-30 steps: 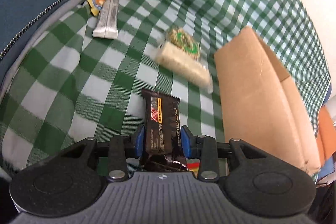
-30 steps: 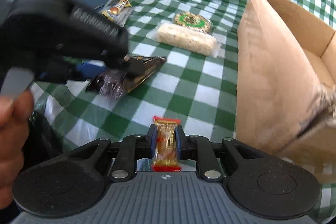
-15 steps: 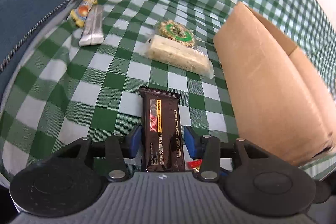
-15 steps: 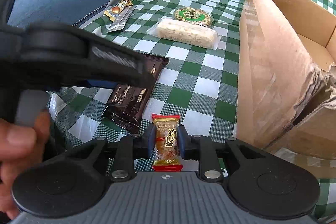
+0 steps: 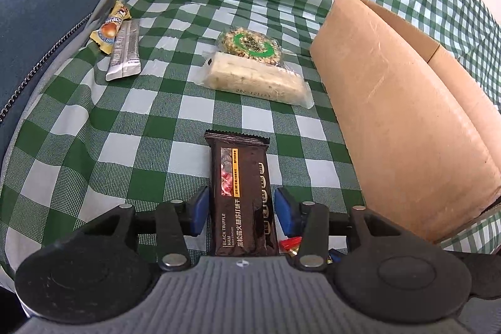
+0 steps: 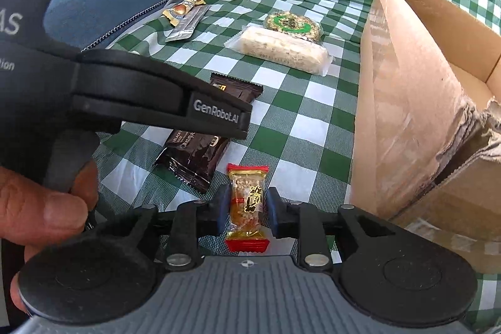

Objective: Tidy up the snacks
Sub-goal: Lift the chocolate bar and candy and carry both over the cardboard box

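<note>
We work on a green checked cloth (image 5: pixel 131 146), and the biggest thing on it is the cardboard box (image 5: pixel 407 121), standing open along the cloth's right edge. Toward the far side lie a pale rice bar (image 5: pixel 255 80) with a round nut cake (image 5: pixel 250 44) touching it behind; at the left edge, a silver sachet (image 5: pixel 125 52) and a small yellow sweet (image 5: pixel 109 30) against the blue cushion (image 5: pixel 47 5).

Our left gripper (image 5: pixel 239 210) straddles the dark cracker pack (image 5: pixel 241 193), which lies flat on the cloth near the front edge — its blue pads stand clear of the wrapper on both sides, so it is let go, not held. Our right gripper (image 6: pixel 245 207) is closed on the small amber candy (image 6: pixel 247 202), just beside the box.

We judge the sorting is mid-way: next, the candy needs lifting over the box wall — high enough to clear its torn edge.
</note>
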`<state>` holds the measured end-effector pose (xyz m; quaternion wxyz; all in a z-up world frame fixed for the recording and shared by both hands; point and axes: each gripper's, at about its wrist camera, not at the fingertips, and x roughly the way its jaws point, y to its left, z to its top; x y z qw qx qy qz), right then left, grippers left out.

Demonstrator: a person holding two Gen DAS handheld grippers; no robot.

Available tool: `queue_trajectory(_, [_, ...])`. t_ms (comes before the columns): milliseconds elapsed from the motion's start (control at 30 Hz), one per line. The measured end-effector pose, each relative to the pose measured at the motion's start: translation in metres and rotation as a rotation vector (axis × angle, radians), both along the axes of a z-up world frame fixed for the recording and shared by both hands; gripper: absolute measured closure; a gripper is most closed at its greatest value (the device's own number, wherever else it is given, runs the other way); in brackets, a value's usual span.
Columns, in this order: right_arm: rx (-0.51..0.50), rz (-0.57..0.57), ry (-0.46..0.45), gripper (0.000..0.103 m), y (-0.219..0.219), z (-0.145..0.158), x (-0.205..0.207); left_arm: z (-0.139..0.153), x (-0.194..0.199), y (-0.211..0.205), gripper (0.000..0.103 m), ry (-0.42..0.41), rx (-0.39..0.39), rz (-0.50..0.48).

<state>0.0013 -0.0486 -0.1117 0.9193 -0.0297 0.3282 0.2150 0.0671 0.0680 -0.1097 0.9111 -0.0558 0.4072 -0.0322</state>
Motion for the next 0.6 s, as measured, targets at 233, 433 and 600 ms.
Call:
queue_trajectory(233, [-0.012,-0.051,-0.062,0.084,-0.0007,0.0052,-0.0053,0.0045,-0.0027,0.0027,0.062,-0.025,0.009,0.015])
queue_trajectory(433, [-0.035,-0.046,-0.016,0.083,0.0008,-0.0025,-0.0004,0.0043,-0.0007,0.0069,0.063,-0.003,-0.007,0.032])
queue_trajectory(600, [-0.028,-0.047,-0.011,0.083,-0.0011,-0.0033,0.0009,0.003,0.0004,0.0052,0.062,0.005,0.002,0.028])
